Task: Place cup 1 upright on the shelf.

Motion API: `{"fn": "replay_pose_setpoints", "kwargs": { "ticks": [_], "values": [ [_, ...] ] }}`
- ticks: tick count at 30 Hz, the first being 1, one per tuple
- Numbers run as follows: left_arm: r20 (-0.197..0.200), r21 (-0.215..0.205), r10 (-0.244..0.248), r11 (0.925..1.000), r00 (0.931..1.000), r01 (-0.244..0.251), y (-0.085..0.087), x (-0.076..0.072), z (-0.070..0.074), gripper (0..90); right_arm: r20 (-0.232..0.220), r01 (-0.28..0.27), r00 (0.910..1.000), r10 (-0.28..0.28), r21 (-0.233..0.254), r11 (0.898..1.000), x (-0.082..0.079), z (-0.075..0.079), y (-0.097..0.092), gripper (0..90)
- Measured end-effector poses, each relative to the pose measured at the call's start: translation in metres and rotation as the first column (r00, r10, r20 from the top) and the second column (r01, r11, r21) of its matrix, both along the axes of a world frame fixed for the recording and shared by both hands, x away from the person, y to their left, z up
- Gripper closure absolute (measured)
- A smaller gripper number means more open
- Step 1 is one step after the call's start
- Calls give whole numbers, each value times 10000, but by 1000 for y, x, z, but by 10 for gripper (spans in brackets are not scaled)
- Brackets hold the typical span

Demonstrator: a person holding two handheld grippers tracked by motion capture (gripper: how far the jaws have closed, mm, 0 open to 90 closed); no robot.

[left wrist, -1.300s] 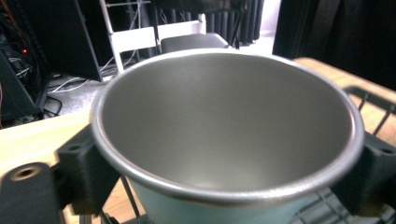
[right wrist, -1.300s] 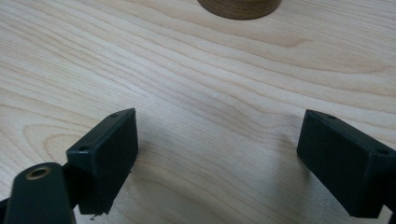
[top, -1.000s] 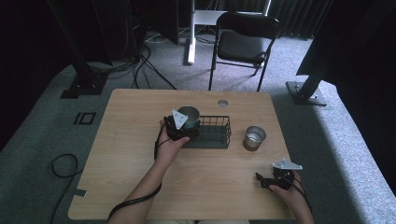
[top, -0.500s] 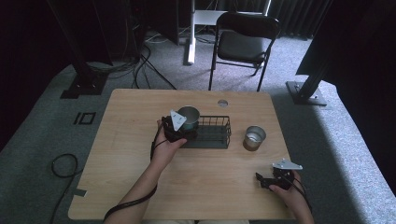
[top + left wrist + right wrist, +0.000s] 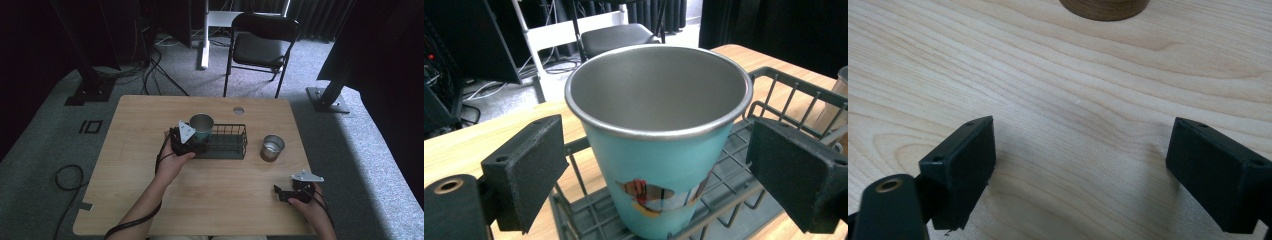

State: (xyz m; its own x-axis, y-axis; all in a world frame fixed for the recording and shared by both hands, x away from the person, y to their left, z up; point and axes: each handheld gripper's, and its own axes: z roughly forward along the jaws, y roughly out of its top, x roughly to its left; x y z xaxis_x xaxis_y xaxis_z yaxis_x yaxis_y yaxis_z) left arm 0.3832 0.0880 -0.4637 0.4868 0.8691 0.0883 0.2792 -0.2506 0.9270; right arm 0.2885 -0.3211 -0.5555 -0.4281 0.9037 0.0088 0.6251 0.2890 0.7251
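High view: we see the left gripper [image 5: 192, 141] at frame centre, by the teal cup [image 5: 202, 125] standing in the wire basket's [image 5: 227, 142] left end; right gripper [image 5: 289, 192] sits lower right on the table [image 5: 140, 120].

Left gripper view: jaws spread either side of the cup [image 5: 659, 135], not touching it.

Right gripper view: jaws wide apart over bare wood, nothing btwn them.

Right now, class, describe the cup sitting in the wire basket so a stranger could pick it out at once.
On the wooden table stands a dark wire basket. At its left end sits the teal cup, between the left gripper's open jaws. Unlike the plain metal cup beside the basket, it carries a colourful picture.
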Motion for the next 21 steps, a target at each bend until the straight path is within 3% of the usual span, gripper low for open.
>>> {"fn": "replay_pose_setpoints", "kwargs": {
  "ticks": [12,21],
  "values": [
    [-37,-24,-267,9996,9996,267,17,-14,5,100,-1,0,10000,0,-2,10000,0,0,0,121],
    [-113,-39,-362,9993,9993,361,30,-20,1,100,-6,4,10000,-4,5,10000,0,0,0,121]
  ]
}}
